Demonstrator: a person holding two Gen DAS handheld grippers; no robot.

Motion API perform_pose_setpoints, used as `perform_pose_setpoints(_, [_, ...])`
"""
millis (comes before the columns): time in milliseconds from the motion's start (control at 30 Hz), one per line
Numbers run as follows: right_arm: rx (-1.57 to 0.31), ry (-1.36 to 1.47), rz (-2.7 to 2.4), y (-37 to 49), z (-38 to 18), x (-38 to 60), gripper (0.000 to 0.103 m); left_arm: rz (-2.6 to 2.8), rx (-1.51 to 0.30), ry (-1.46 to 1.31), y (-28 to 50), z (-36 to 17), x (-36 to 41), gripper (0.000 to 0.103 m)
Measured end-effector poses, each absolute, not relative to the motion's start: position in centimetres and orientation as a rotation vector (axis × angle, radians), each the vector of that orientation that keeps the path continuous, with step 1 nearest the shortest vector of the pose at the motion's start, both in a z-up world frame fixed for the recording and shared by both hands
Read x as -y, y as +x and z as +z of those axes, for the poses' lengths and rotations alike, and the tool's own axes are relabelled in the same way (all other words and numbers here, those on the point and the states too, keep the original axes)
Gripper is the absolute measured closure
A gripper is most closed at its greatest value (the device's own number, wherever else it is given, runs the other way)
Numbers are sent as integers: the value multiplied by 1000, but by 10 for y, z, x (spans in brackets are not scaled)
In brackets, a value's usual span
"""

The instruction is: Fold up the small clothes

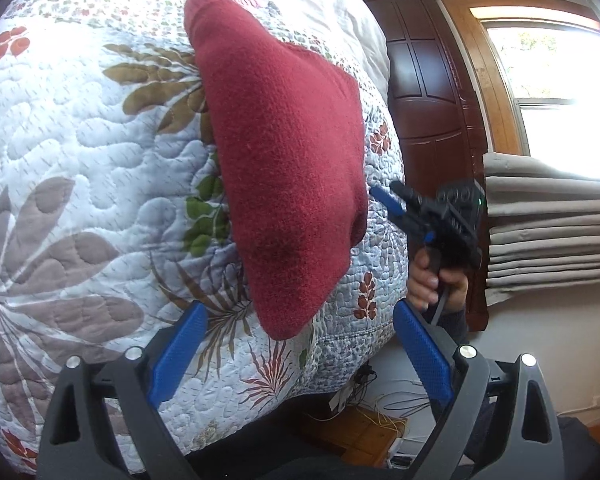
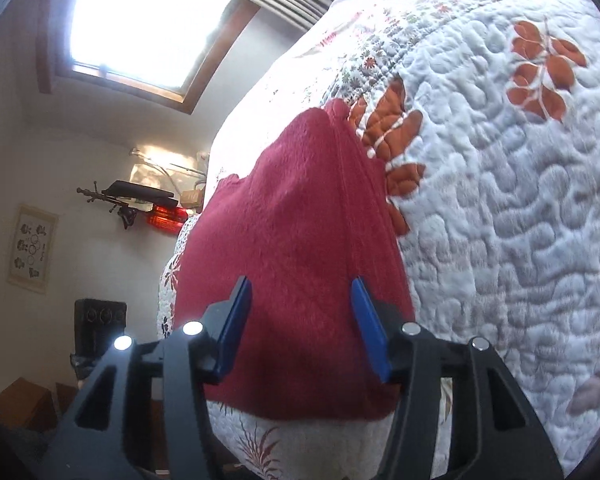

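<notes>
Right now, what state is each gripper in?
Left gripper: open, holding nothing, near the red cloth.
Right gripper: open over the cloth's edge, not clamped.

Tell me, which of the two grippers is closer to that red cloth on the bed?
Right. The right gripper has its open fingers right over the red cloth, near its edge; the left gripper hangs open just short of the cloth's near corner.

Dark red garment [image 1: 288, 168] on white quilt [image 1: 80, 152], seemingly leaf-patterned; blue claw pads [image 2: 366, 332].
</notes>
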State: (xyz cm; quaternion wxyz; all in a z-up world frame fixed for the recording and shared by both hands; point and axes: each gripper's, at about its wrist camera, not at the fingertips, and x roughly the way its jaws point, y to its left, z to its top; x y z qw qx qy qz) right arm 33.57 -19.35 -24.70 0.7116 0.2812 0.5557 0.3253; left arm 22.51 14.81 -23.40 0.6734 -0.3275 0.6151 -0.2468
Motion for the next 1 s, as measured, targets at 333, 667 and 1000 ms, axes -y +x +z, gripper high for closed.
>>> perform_pose_setpoints(333, [-1331,617,631,369,-295,222,96,-574,-1375,-738,231,-234,-137,8])
perform_pose_setpoints(667, [-1279,892,773,415,-296,269,14,-618,-1329,-758,239,-244,-127,4])
perform_pose_setpoints(1000, [-1460,829,1083,459,-335,210,15,-567,-1286,-889,242,-265,-135,4])
